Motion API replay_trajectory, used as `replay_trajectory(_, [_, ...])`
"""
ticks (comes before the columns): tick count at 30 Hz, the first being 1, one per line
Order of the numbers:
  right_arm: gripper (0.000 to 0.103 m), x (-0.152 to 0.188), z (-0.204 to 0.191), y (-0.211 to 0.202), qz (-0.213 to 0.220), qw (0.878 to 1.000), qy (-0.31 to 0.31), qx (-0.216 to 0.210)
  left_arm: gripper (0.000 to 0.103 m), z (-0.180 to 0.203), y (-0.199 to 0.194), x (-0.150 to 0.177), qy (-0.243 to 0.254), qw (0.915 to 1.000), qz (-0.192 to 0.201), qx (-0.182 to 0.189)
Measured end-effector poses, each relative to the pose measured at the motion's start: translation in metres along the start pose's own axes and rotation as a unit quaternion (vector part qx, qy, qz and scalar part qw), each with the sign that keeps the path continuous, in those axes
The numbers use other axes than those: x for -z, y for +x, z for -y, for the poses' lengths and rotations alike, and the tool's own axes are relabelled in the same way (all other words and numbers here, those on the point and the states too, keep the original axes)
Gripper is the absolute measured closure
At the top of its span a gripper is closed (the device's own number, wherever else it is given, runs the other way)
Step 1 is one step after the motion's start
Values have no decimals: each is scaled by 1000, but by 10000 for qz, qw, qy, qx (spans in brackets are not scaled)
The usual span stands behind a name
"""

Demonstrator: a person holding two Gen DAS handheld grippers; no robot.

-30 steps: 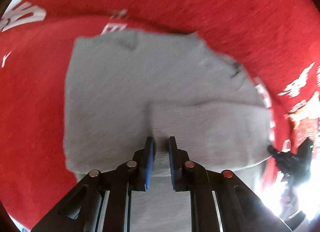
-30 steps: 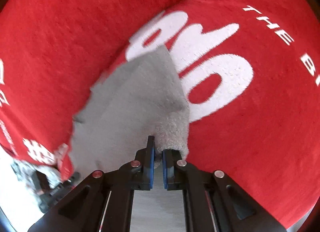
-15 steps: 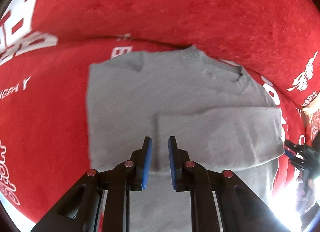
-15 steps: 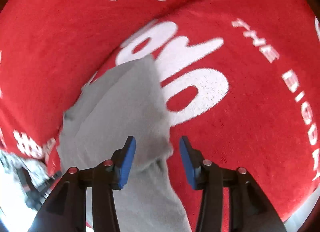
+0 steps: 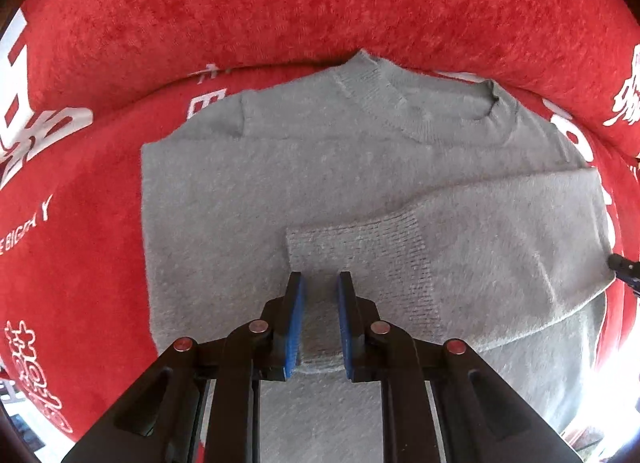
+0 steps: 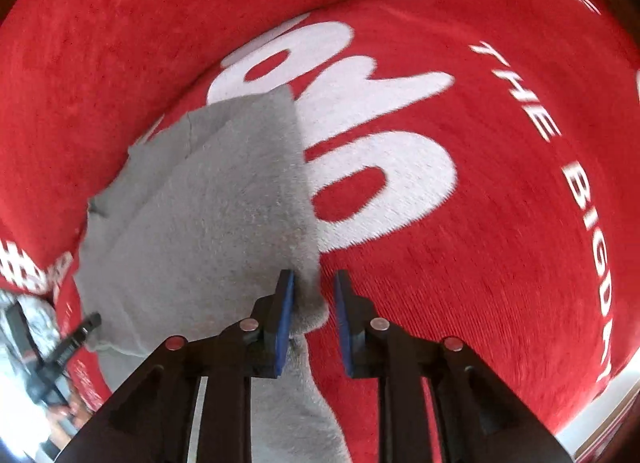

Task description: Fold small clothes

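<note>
Sweater (image 5: 360, 183), grey and fuzzy, lies flat on a red cover (image 5: 280, 3) printed with white lettering. Its ribbed collar (image 5: 440, 111) sits at the far edge, against a raised fold of the cover. One sleeve (image 5: 500, 247) is folded across the body, and its ribbed cuff (image 5: 360, 255) ends near the middle. The far left sleeve is tucked in too, which leaves a straight left side.

In the right wrist view we see the sweater (image 6: 208, 203) from its side, its folded edge running down toward the camera over the big white letters.

Our left tool (image 5: 319, 287) hovers over the cuff. Its jaws are only narrowly apart and grip nothing. Our right tool (image 6: 314, 283) straddles the sweater's folded edge. The left pad (image 6: 285, 303) is against the knit, while the right pad stands off it with red cover showing in the gap. These jaws have just been closing, with the fabric between them but not yet pinched.

A second ago the left tool had the cuff pinched between its pads. It has since let go and pulled back, so more of the sweater and its collar now shows. The right tool was shut at that edge a second ago, sprang wide half a second ago, and is now narrower again.
</note>
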State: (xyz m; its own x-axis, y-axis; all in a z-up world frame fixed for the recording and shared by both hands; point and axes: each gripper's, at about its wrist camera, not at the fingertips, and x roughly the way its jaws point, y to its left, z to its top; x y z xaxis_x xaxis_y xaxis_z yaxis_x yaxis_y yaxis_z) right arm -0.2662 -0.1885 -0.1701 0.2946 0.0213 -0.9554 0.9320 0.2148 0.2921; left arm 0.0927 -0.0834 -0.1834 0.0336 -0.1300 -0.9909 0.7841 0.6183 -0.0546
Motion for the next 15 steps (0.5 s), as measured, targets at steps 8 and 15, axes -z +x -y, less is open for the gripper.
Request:
replay_trajectory(8, [81,13,-40,-26,382,9958,-811,-186,86,-4,-12,11,-34,9998,-140,-99])
replay_trajectory(15, [79,20,-42,14,-28,9973,-738,-63,86,3,-4,17,-29,9996,-176,-202])
